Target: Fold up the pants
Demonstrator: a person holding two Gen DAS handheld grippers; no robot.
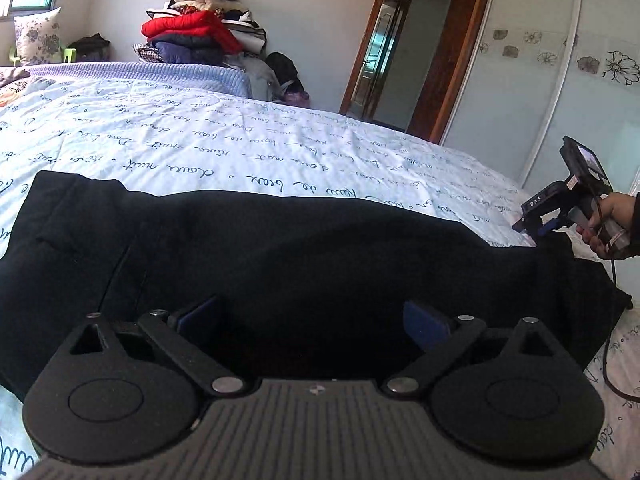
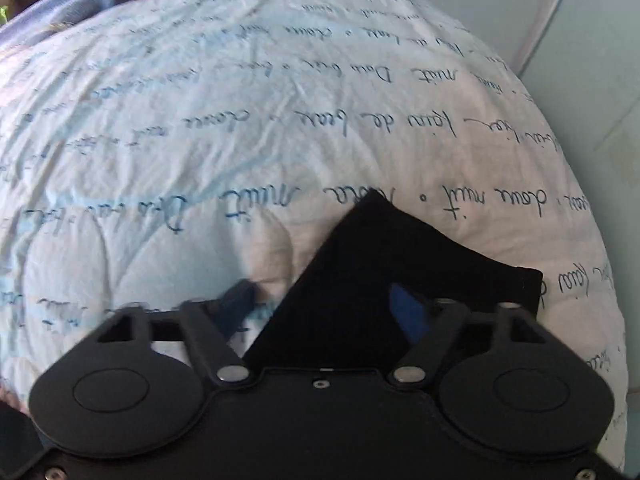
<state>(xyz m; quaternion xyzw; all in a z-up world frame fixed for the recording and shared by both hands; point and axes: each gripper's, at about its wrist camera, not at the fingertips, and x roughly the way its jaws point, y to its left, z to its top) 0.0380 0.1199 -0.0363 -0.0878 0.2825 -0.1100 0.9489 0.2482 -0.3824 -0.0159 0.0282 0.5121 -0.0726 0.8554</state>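
Black pants [image 1: 280, 248] lie across the near part of the bed, folded lengthwise, waist end at the left. My left gripper [image 1: 316, 320] is open, its blue-padded fingers [image 1: 424, 326] spread just above the near edge of the pants. My right gripper [image 2: 324, 308] is open over the leg end of the pants [image 2: 384, 256], a corner of the cloth lying between its jaws. The right gripper also shows in the left wrist view [image 1: 536, 226], held by a hand at the pants' right end.
The bed has a pale blue quilt [image 1: 240, 136] with script print. A pile of clothes [image 1: 200, 32] stands beyond the far edge. A doorway [image 1: 400, 52] and a wardrobe door [image 1: 540, 80] are at the right. A pillow [image 1: 36, 36] sits by the window.
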